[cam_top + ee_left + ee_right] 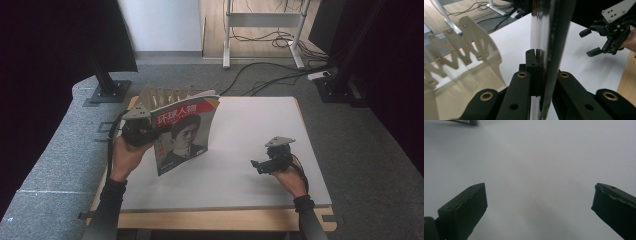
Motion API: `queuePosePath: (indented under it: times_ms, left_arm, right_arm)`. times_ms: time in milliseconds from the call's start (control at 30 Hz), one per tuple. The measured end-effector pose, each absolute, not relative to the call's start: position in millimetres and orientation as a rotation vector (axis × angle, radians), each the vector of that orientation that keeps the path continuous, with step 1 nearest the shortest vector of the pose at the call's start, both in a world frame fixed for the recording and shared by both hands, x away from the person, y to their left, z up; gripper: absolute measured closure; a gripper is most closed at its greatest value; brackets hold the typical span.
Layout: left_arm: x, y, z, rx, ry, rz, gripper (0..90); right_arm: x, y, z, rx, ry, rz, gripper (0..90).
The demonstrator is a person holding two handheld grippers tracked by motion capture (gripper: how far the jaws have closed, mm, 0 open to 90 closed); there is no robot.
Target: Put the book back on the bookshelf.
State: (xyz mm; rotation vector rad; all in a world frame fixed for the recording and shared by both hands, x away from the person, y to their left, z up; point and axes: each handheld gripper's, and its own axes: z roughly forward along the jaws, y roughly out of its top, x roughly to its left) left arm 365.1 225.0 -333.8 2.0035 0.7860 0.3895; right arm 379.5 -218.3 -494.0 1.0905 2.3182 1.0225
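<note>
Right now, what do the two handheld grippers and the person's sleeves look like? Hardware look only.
Both the left gripper and right gripper are black, two-jawed, each topped by a grey three-cornered plate with small holes. Brass-coloured rivets sit at the left one's jaw pivots. The right one's pads have a wavy ridged face. A black cable loops from each. Both forearms wear dark sleeves with ribbed cuffs.

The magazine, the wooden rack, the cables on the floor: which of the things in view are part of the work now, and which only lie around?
In use:
- magazine, held upright, clamped in the left gripper
- wooden rack just behind it, perhaps its destination
- right gripper, open, low over the white table top

Just around:
- floor cables
- white desk frame
- black stands
</note>
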Motion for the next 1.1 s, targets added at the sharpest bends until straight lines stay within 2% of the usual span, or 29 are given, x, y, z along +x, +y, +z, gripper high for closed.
queuePosePath:
  times_ms: [533,1100]
  left_arm:
    - [346.8,280.2,-322.6,1.931,0.904,0.461,87.2]
    - [341.8,336.1,-318.0,1.829,1.096,0.567,87.2]
  right_arm:
    - [375.7,-218.4,-532.8,1.151,2.346,0.946,0.0]
    - [375.3,-220.6,-535.9,1.186,2.326,0.985,0.0]
